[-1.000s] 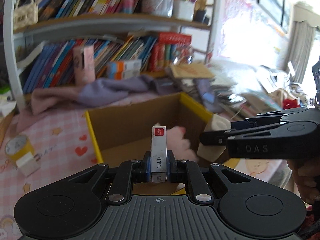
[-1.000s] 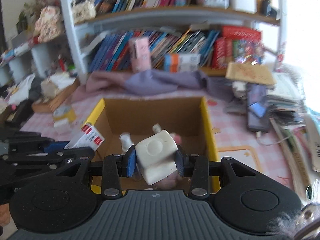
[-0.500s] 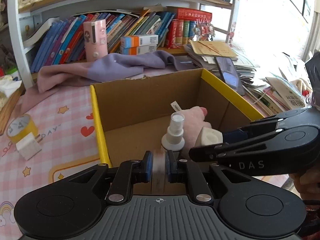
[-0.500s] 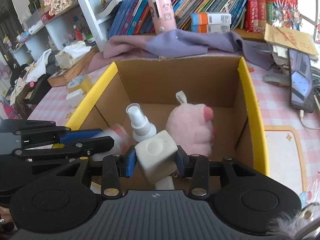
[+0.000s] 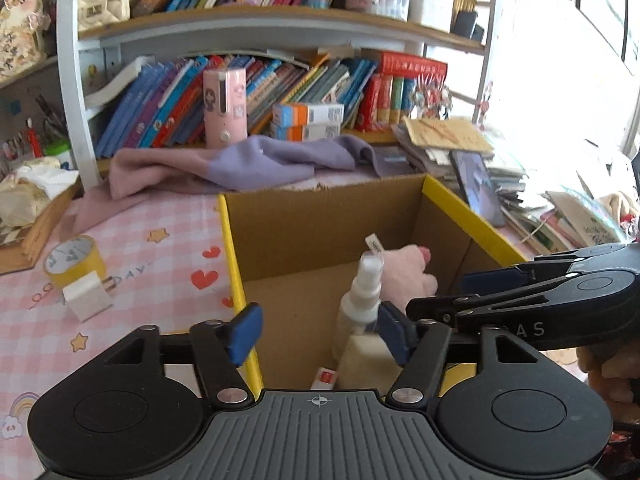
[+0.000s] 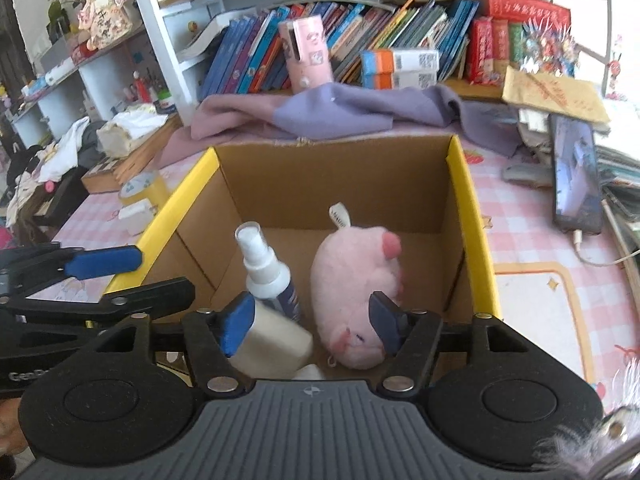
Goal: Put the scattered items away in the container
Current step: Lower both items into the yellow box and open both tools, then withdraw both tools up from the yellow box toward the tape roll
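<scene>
Both claws, left [image 5: 318, 332] and right [image 6: 310, 318], are opening over the cardboard box [image 6: 336, 172]; "DAY" shows on tablecloth [image 5: 136, 270].

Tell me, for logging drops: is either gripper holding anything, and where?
Nothing held. Left gripper and right gripper are both opening, clear of the block in the box.

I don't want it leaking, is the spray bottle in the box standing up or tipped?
Upright. The spray bottle stands nozzle up on the box floor, beside the pink plush.
</scene>
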Demonstrator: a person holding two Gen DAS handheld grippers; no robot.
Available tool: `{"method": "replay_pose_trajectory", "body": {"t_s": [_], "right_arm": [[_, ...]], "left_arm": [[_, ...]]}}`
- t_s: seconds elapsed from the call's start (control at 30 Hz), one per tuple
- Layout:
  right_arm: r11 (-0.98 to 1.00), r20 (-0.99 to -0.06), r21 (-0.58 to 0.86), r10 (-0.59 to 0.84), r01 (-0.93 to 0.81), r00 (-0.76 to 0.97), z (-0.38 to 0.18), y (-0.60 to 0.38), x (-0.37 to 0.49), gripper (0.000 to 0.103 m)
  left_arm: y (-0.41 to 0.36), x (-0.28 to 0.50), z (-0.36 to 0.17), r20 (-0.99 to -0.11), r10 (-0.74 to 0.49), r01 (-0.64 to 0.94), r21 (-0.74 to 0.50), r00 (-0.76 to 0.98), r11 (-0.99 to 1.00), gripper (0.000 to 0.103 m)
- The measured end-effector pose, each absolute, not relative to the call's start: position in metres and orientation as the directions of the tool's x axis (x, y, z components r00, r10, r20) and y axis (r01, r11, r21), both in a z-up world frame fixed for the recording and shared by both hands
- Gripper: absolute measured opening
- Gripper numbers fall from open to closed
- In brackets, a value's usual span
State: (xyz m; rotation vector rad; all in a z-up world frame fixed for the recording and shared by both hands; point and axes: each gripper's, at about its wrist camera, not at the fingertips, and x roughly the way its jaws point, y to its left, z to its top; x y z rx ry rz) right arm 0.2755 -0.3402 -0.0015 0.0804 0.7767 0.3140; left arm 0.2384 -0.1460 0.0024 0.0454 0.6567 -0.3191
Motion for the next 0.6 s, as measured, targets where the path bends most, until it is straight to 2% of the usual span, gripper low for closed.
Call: {"method": "replay_pose_trajectory", "body": {"t_s": [0.27, 0.6], "right_arm": [[0.968, -0.645, 0.128, 0.248, -0.217, 0.723, 0.011, -0.334, 0.252, 0.069], [0.990, -0.615, 0.069, 0.140, -0.124, 0.776, 0.020, -0.314, 0.209, 0.075]], "left_arm": [[-0.137, 0.219, 0.010, -0.560, -0.294, 0.314, -0.063, 0.775, 0.947, 0.083], [-0.114, 0.192, 0.012, -0.531, -0.351, 0.366, -0.082, 0.771, 0.927, 0.087]]}}
